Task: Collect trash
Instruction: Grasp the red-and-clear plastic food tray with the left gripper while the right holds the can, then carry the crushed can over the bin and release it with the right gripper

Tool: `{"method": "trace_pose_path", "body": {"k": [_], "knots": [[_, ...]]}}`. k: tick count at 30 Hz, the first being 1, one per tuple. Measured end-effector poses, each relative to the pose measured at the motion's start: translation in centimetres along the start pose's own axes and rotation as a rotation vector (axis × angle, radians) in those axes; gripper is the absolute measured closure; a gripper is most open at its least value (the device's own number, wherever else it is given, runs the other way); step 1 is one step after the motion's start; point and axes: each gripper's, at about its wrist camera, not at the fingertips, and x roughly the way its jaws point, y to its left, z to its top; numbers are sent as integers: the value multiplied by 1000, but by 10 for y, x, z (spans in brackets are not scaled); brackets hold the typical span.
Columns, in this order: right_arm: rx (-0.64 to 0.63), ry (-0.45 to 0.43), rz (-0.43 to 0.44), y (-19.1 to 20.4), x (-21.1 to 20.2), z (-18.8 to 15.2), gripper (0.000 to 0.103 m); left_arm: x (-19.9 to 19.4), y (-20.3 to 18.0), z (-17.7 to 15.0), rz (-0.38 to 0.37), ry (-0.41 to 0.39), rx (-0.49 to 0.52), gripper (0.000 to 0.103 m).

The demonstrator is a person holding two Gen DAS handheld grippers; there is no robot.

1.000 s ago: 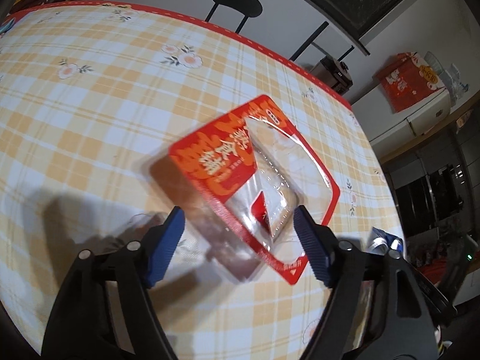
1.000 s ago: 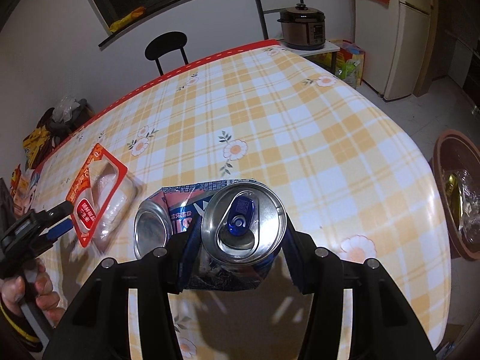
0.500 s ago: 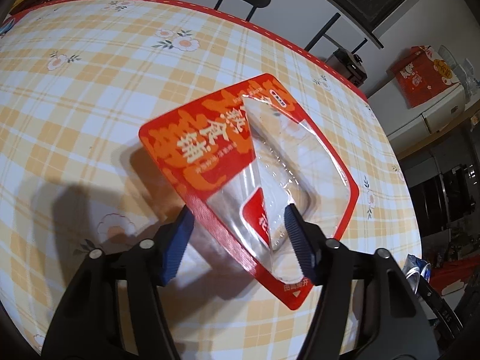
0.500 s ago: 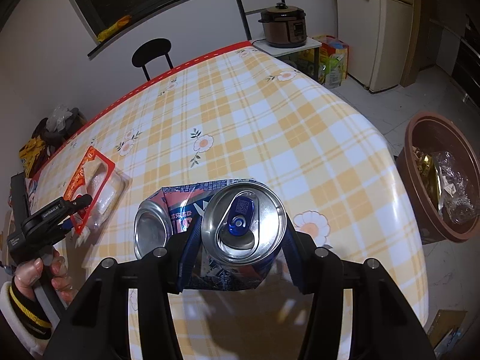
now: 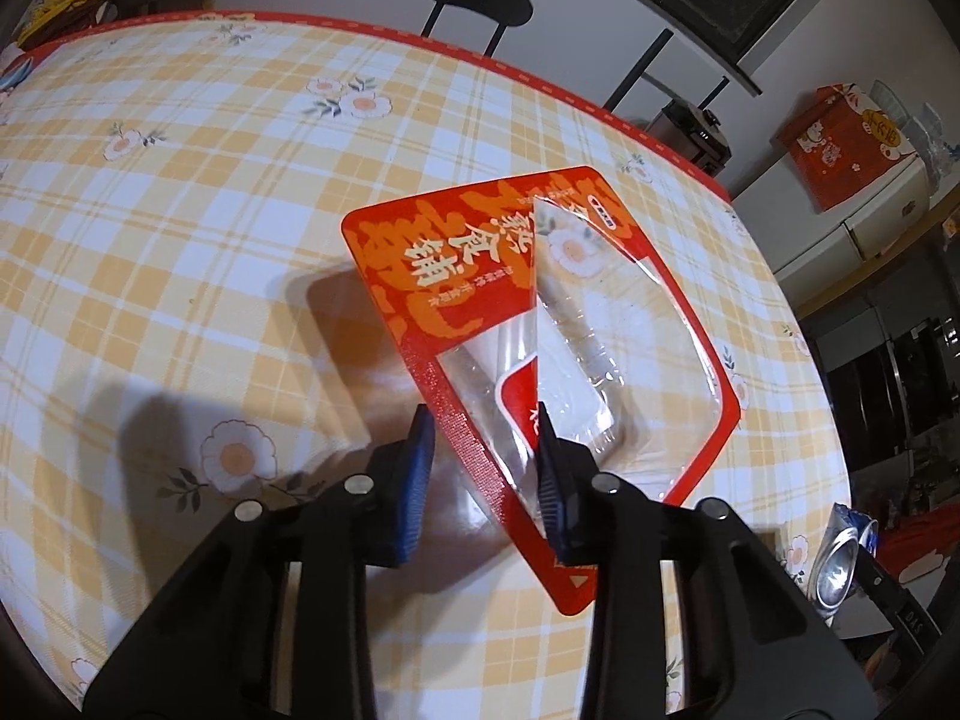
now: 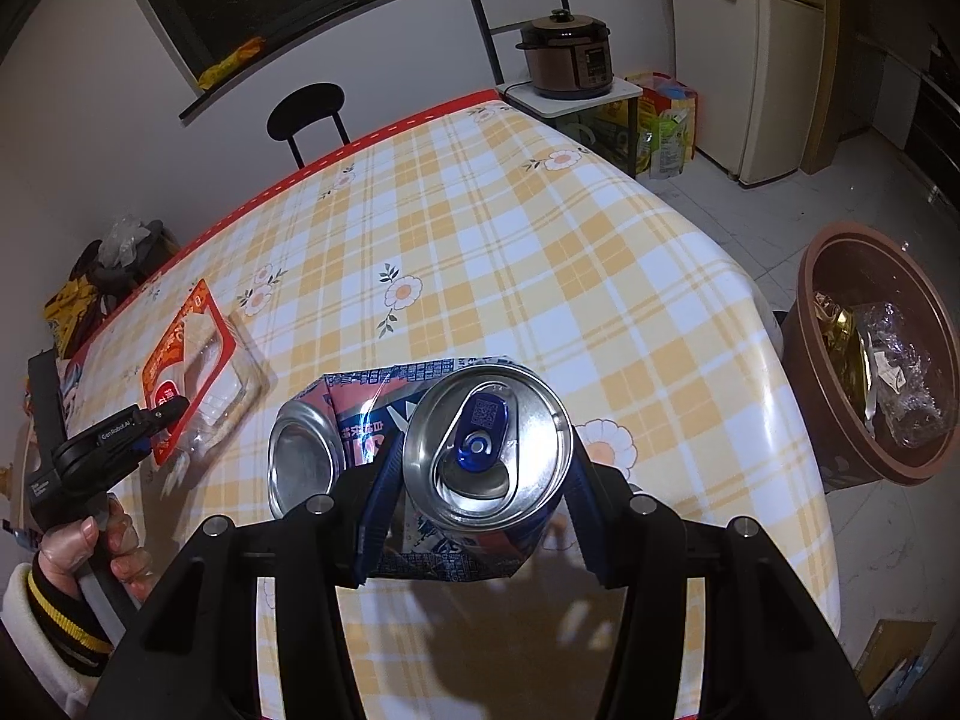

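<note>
My left gripper [image 5: 483, 468] is shut on the near edge of a red-rimmed clear plastic food tray [image 5: 528, 324] that lies on the plaid tablecloth [image 5: 180, 210]. The tray also shows at the left in the right wrist view [image 6: 192, 360], with the left gripper [image 6: 168, 414] on it. My right gripper [image 6: 480, 480] is shut on a crushed blue and silver drink can [image 6: 480, 450] and holds it above the table. The can's end shows at the right edge of the left wrist view [image 5: 843, 564].
A brown bin [image 6: 876, 354] with wrappers inside stands on the floor right of the table. A black chair [image 6: 309, 114] stands at the far edge. A rice cooker [image 6: 567, 57] sits on a small stand beyond.
My left gripper has moved forward onto the tray and closed its fingers on the tray's near edge. My right gripper has kept the can and shifted back, bringing the bin more into view.
</note>
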Motion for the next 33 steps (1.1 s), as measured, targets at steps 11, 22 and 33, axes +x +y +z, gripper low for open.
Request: {"method": "trace_pose_path", "body": {"k": [11, 22, 33], "knots": [[-19, -20, 54, 6, -5, 10, 52, -49, 15, -21, -6, -54, -37, 70], [25, -31, 86, -32, -14, 16, 52, -85, -13, -40, -4, -98, -17, 70], [120, -121, 50, -151, -49, 55, 52, -117, -100, -58, -14, -159, -5, 70]]}}
